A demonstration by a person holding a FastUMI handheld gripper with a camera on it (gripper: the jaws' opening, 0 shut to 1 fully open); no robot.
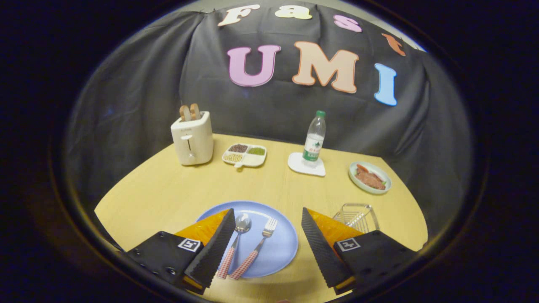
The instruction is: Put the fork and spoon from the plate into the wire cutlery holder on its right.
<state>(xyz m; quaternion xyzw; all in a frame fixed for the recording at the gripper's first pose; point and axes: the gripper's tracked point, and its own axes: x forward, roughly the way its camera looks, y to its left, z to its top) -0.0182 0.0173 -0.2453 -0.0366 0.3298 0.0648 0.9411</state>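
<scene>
A round blue plate lies on the wooden table between and just below my fingers. On it lie a spoon and a fork, side by side, each with a red-checked handle pointing toward me. The spoon runs close along the left finger. The wire cutlery holder stands to the right of the plate, partly hidden behind the right finger. My gripper hangs above the plate, open wide, with nothing between its fingers.
Farther back on the table stand a white toaster with bread in it, a divided dish of beans, a water bottle on a white coaster, and a small plate of food at the right.
</scene>
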